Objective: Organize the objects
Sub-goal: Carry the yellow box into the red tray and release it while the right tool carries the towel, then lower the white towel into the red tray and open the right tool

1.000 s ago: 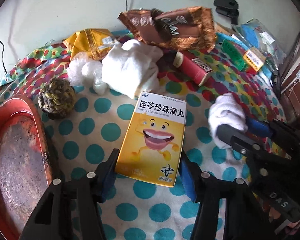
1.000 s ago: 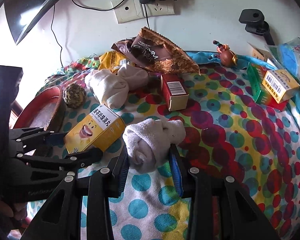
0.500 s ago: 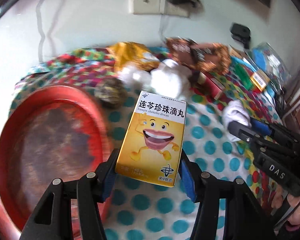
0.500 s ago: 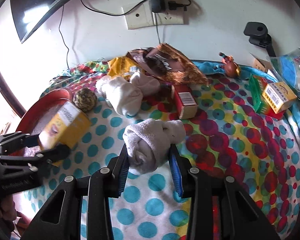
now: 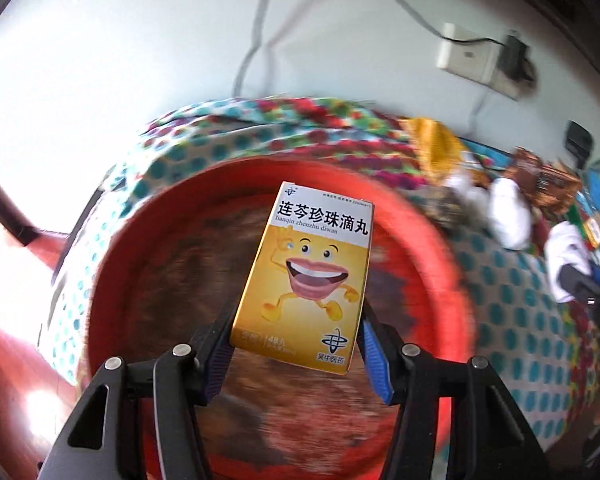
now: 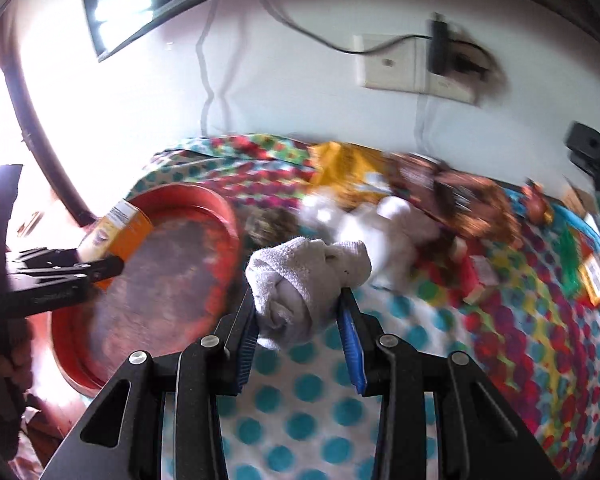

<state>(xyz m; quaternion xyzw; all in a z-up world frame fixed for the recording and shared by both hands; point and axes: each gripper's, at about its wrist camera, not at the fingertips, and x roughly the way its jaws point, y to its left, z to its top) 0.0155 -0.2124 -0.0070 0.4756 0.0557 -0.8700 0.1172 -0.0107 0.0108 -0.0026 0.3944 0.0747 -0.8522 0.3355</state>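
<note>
left tongs (image 5: 296,344) clamping yellow box (image 5: 308,276) over red basin (image 5: 112,264), right tongs (image 6: 298,328) squeezing white sock roll (image 6: 300,280)

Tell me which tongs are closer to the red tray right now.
Left. The left tongs hold the yellow medicine box directly over the red tray. The right tongs, gripping the rolled white sock, are beside the tray over the polka-dot cloth.
</note>
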